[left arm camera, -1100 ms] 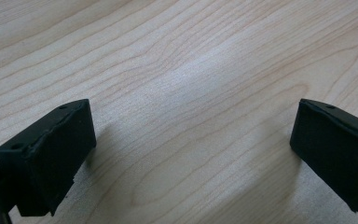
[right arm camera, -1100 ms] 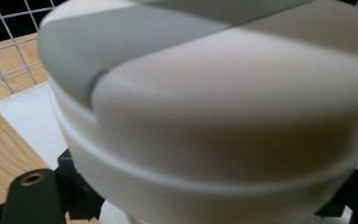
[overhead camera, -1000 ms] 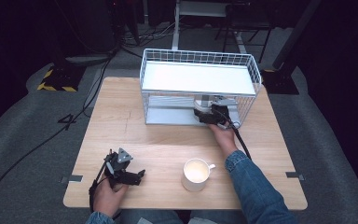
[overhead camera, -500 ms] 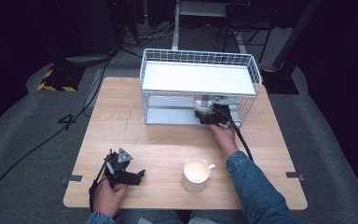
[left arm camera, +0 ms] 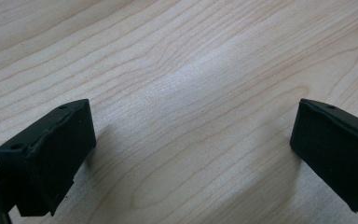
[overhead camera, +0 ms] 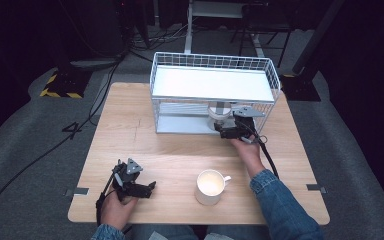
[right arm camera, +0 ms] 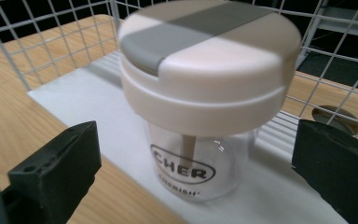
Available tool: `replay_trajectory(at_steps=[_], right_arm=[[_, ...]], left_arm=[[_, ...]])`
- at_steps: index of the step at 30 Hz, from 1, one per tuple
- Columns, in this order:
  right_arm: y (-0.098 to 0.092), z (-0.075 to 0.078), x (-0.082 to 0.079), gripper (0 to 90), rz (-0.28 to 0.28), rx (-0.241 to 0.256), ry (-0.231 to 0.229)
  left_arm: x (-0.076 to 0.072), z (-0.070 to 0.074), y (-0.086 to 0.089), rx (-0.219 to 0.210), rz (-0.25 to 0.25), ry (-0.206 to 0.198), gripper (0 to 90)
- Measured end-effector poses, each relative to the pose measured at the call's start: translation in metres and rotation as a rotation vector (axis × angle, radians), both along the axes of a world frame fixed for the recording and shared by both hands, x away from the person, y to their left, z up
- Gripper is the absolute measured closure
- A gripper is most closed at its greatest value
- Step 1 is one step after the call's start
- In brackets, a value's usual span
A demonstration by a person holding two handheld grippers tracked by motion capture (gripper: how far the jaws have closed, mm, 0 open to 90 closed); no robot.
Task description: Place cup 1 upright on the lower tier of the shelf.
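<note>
Jar (right arm camera: 209, 93) stands between right gripper's (right arm camera: 196, 163) spread jaws.

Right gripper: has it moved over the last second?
Barely, if at all. The right gripper stays at the wire rack's lower shelf, jaws open either side of the clear jar with its cream lid.

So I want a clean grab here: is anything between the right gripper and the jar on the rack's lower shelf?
Nothing visible. The right gripper is open, its jaws either side of the jar, with only bare shelf between them.
</note>
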State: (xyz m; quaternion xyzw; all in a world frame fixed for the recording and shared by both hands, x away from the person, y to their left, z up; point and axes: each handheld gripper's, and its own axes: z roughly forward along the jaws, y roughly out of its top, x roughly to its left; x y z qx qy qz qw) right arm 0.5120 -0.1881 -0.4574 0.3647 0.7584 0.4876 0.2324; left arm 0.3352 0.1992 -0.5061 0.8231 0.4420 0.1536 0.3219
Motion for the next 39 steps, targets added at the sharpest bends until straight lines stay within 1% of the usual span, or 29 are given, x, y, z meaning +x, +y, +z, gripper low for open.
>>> replay_trajectory(at_steps=[1, 2, 3, 4, 6, 7, 8, 9, 10, 11, 13, 14, 17, 18, 19, 20, 21, 22, 23, 26, 27, 28, 30, 32, 33, 34, 36, 39], right_arm=[[-0.002, 0.002, -0.003, 1.6, 0.006, 0.008, 0.001], [-0.005, 0.004, -0.008, 1.6, 0.009, 0.005, 0.009], [-0.005, 0.004, -0.008, 1.6, 0.009, 0.005, 0.009], [-0.010, 0.007, -0.015, 1.6, 0.017, 0.004, 0.018], [-0.014, 0.012, -0.023, 1.6, 0.015, 0.003, 0.026], [-0.016, 0.014, -0.027, 1.6, 0.020, 0.003, 0.020], [-0.018, 0.017, -0.031, 1.6, 0.024, 0.007, 0.018], [-0.018, 0.017, -0.031, 1.6, 0.024, 0.007, 0.018], [-0.020, 0.019, -0.035, 1.6, 0.025, 0.006, 0.023], [-0.025, 0.025, -0.043, 1.6, 0.033, 0.008, 0.018], [-0.030, 0.030, -0.050, 1.6, 0.036, 0.014, 0.012], [-0.030, 0.030, -0.050, 1.6, 0.036, 0.014, 0.012], [-0.038, 0.036, -0.059, 1.6, 0.040, 0.011, 0.007], [-0.044, 0.039, -0.064, 1.6, 0.039, 0.006, 0.007], [-0.047, 0.040, -0.066, 1.6, 0.037, 0.004, 0.018], [-0.050, 0.041, -0.068, 1.6, 0.037, 0.002, 0.030], [-0.050, 0.041, -0.068, 1.6, 0.037, 0.002, 0.030], [-0.055, 0.043, -0.071, 1.6, 0.043, -0.003, 0.060], [-0.055, 0.043, -0.071, 1.6, 0.043, -0.003, 0.060], [-0.063, 0.047, -0.077, 1.6, 0.054, -0.017, 0.098], [-0.063, 0.047, -0.077, 1.6, 0.054, -0.017, 0.098], [-0.067, 0.048, -0.082, 1.6, 0.059, -0.022, 0.105], [-0.069, 0.048, -0.085, 1.6, 0.055, -0.019, 0.097], [-0.075, 0.048, -0.093, 1.6, 0.048, -0.024, 0.085], [-0.075, 0.048, -0.093, 1.6, 0.048, -0.024, 0.085], [-0.079, 0.048, -0.098, 1.6, 0.046, -0.030, 0.083], [-0.084, 0.047, -0.103, 1.6, 0.042, -0.029, 0.070], [-0.091, 0.046, -0.111, 1.6, 0.041, -0.024, 0.076]], left_arm=[[0.000, 0.000, 0.000, 0.000, 0.000, 0.000, 0.5], [0.000, 0.000, 0.000, 0.000, 0.000, 0.000, 0.5], [0.000, 0.000, 0.000, 0.000, 0.000, 0.000, 0.5], [0.000, 0.000, 0.000, 0.000, 0.000, 0.000, 0.5], [0.000, 0.000, 0.000, -0.002, 0.000, 0.003, 0.5], [0.000, 0.000, 0.000, -0.002, 0.000, 0.003, 0.5], [0.000, 0.000, -0.001, -0.007, 0.002, 0.012, 0.5], [0.000, 0.000, -0.001, -0.007, 0.002, 0.012, 0.5], [0.001, 0.000, 0.000, 0.001, -0.004, 0.005, 0.5], [0.002, 0.000, 0.000, 0.007, -0.010, -0.001, 0.5], [0.004, 0.000, 0.001, 0.007, -0.022, 0.000, 0.5], [0.004, 0.000, 0.001, 0.007, -0.022, 0.000, 0.5], [0.007, 0.001, 0.005, 0.010, -0.035, -0.003, 0.5], [0.008, 0.001, 0.007, 0.018, -0.042, -0.004, 0.5], [0.008, 0.000, 0.007, 0.008, -0.035, -0.001, 0.5], [0.009, 0.001, 0.007, 0.011, -0.037, -0.003, 0.5], [0.009, 0.001, 0.007, 0.011, -0.037, -0.003, 0.5], [0.009, 0.001, 0.008, 0.014, -0.039, -0.005, 0.5], [0.009, 0.001, 0.008, 0.014, -0.039, -0.005, 0.5], [0.009, 0.001, 0.008, 0.014, -0.039, -0.005, 0.5], [0.009, 0.001, 0.008, 0.013, -0.039, -0.004, 0.5], [0.009, 0.001, 0.008, 0.014, -0.039, -0.005, 0.5], [0.009, 0.000, 0.007, 0.010, -0.039, -0.003, 0.5], [0.010, 0.001, 0.008, 0.015, -0.037, -0.003, 0.4], [0.010, 0.001, 0.008, 0.015, -0.037, -0.003, 0.4], [0.010, 0.000, 0.007, 0.007, -0.033, 0.002, 0.5], [0.011, 0.000, 0.007, 0.007, -0.031, 0.002, 0.4], [0.011, 0.001, 0.007, 0.009, -0.025, 0.001, 0.3]])
